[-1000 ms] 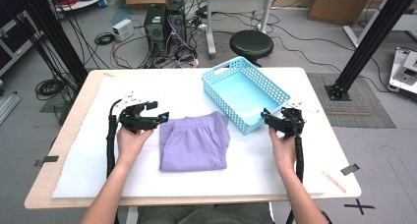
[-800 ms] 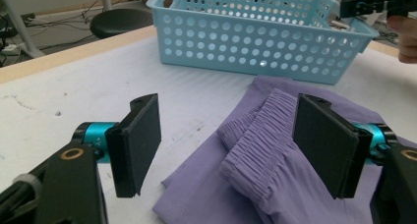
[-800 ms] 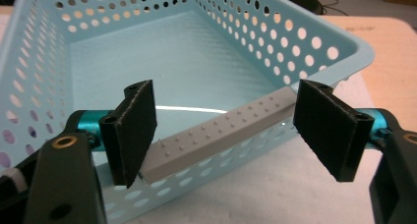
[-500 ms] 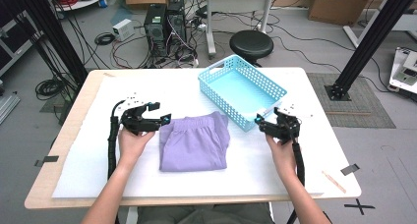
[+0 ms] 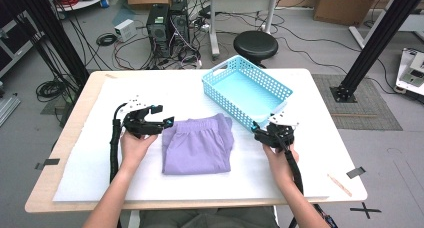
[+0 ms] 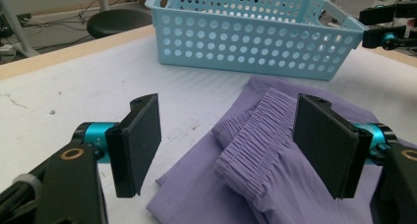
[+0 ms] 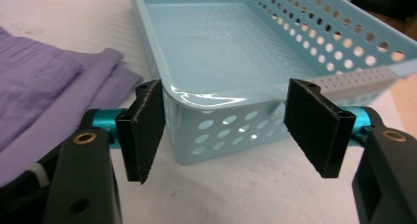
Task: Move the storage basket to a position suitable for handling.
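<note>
The left tongs (image 5: pixel 159 122) point toward three o'clock, level over the worktop (image 5: pixel 80 153), jaws spread above the waistband edge of the folded purple shorts (image 5: pixel 197 144), not pinching it. The right tongs (image 5: pixel 260 133) point toward ten o'clock at the near corner of the blue basket (image 5: pixel 245 90); their jaws have just been closing but stand spread, with the corner in front of them, untouched. The shorts lie mid-worktop, the basket just beside them at one o'clock.
</note>
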A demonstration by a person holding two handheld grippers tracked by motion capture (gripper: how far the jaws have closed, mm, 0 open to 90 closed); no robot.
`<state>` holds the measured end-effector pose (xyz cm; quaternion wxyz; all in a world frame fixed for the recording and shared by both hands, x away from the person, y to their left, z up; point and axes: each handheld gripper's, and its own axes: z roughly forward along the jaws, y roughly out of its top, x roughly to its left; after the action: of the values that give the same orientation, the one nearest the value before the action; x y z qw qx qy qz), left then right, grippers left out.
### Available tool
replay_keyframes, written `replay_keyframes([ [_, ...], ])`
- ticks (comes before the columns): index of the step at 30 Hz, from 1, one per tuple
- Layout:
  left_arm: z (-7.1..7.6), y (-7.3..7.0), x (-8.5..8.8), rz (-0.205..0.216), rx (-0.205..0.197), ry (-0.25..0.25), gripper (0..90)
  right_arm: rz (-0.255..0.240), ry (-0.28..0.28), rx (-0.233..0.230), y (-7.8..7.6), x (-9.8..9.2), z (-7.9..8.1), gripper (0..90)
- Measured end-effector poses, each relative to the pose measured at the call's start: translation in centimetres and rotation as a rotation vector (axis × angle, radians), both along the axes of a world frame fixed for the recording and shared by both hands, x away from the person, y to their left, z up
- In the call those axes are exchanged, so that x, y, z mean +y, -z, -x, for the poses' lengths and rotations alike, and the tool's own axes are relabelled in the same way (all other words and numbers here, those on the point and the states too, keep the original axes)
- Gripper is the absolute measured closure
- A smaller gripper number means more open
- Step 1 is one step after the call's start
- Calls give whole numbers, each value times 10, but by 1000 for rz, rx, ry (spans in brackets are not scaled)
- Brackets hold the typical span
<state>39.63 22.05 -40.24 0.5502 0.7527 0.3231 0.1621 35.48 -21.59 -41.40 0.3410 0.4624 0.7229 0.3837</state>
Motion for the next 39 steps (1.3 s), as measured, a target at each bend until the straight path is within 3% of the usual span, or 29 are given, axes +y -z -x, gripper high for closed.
replay_keyframes([
  [12, 0, 1, 0, -7, 1, -4, 267, -69, 167, 9, 2, -55, -11, 348],
  [16, 0, 1, 0, -8, -1, -1, 266, -145, 172, -11, -6, -68, -6, 341],
  [19, -1, 2, -1, -12, 7, -3, 266, -163, 171, -29, -15, -64, -14, 341],
  [25, 0, 2, 0, -10, 2, -7, 266, -203, 216, 90, -10, -57, -50, 339],
  [29, 1, 3, 2, -9, 6, -12, 266, -216, 207, 125, -4, -54, -60, 371],
  [33, 1, 4, 3, -9, 7, -13, 266, -159, 200, 114, -6, -51, -63, 386],
  [39, 2, 4, 2, -16, 7, -6, 267, -142, 106, 128, -8, -49, -80, 447],
])
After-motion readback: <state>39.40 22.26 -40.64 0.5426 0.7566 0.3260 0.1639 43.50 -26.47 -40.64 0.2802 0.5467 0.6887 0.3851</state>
